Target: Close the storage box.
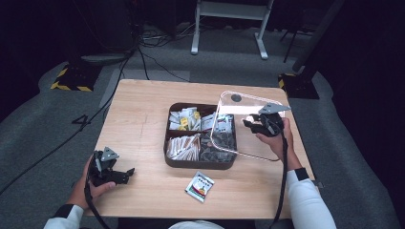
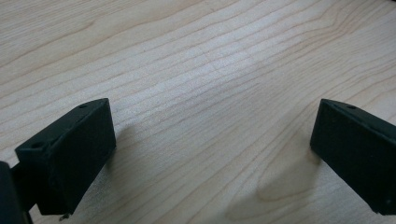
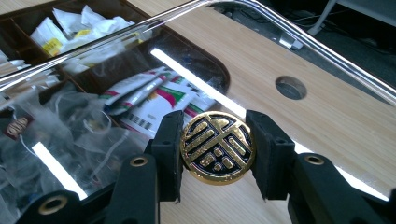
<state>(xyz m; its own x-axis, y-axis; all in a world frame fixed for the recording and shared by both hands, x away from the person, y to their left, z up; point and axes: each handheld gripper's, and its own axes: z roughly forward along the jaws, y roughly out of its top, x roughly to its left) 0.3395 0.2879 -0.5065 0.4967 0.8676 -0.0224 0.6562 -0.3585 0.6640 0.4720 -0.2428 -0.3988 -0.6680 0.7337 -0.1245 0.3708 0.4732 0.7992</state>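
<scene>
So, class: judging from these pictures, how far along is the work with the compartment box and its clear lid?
Done: the clear lid is off the dark box, whose compartments of sachets lie open. In hand: the right gripper clamps the lid's gold knob and holds it tilted beside the box. Left, probably: one loose packet lies on the table near the open, idle left gripper. Whether it goes in is unclear.
</scene>
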